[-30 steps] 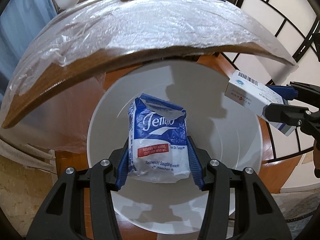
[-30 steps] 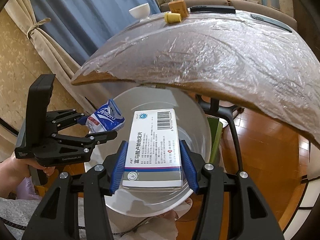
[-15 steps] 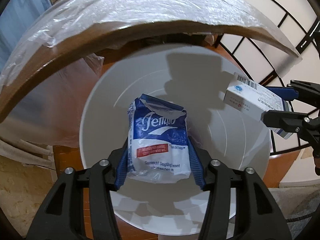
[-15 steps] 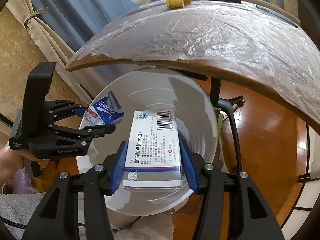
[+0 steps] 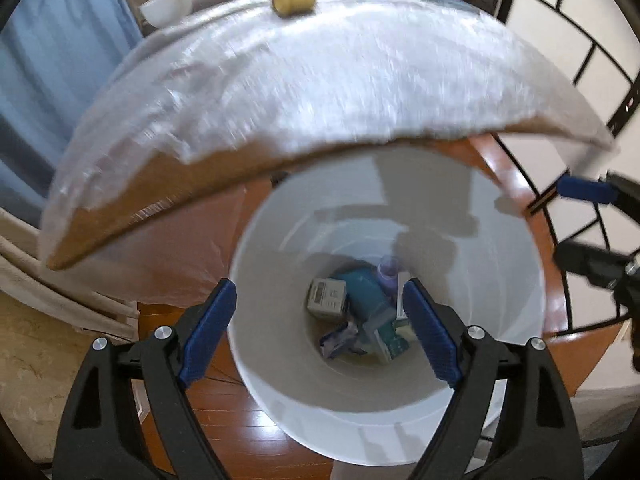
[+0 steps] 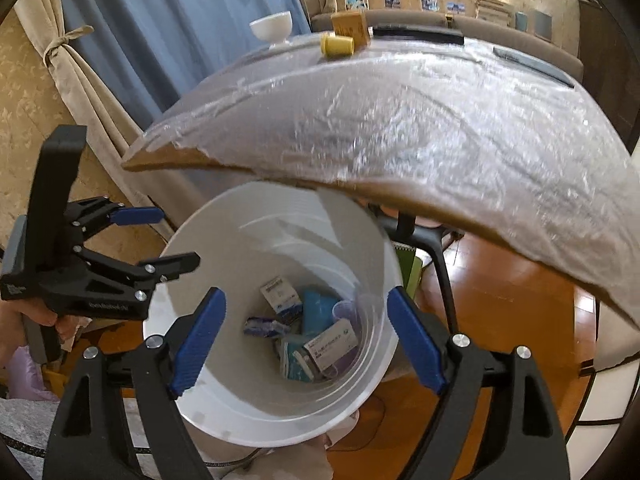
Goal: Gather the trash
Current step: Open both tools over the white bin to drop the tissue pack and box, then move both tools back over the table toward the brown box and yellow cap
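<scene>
Both grippers hang over a white bin beside the table, their jaws opening with nothing between them. In the left wrist view my left gripper frames the bin's bottom, where the blue Tempo tissue pack lies among other trash. My right gripper shows at the right edge, empty. From the right wrist view, my right gripper looks down on the white medicine box and the tissue pack inside the bin. My left gripper stands to the left, held by a hand.
A wooden table wrapped in clear plastic overhangs the bin's far side. On it stand a yellow cup, a wooden block and a white bowl. Black chair legs stand on the wood floor to the right of the bin.
Both grippers have opened. The tissue pack has dropped from the left one and the medicine box from the right one; both now lie at the bottom of the bin. The left gripper rose slightly.
</scene>
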`<state>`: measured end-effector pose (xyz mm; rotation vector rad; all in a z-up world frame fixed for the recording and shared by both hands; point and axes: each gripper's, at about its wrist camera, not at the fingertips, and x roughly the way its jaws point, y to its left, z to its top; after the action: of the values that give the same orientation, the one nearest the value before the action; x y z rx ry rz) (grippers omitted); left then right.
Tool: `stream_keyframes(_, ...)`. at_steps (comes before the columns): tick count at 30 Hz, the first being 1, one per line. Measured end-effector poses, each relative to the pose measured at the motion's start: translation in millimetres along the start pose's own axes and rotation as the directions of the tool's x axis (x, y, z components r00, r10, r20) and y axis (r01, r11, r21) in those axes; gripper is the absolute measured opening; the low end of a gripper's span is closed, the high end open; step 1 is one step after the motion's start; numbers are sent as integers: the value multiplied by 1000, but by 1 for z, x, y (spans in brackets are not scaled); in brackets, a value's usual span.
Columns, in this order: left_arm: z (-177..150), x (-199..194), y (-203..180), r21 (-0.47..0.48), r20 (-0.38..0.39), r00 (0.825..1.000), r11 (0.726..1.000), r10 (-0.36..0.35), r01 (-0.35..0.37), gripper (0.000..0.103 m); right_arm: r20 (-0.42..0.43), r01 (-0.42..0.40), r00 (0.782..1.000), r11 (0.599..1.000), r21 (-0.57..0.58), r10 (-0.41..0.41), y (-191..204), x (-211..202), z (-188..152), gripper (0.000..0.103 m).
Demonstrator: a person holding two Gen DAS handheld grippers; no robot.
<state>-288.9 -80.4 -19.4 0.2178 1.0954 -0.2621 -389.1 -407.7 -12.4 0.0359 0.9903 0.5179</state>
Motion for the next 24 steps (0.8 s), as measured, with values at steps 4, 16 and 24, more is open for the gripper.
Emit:
stream_keyframes(4, 15, -29, 3, -21, 73, 997, 999, 34, -32, 94, 39, -4, 999, 1000, -6, 4, 1, -13, 10, 82)
stream_keyframes(16, 75, -60, 27, -35, 209, 965, 988, 156, -152, 99, 161, 39, 986, 999, -26, -34, 12, -24, 60, 88)
stream_keyframes(24, 119, -57, 40, 8, 262, 947, 981, 186, -195, 99, 197, 51, 979, 998, -25, -45, 13, -12, 92, 88)
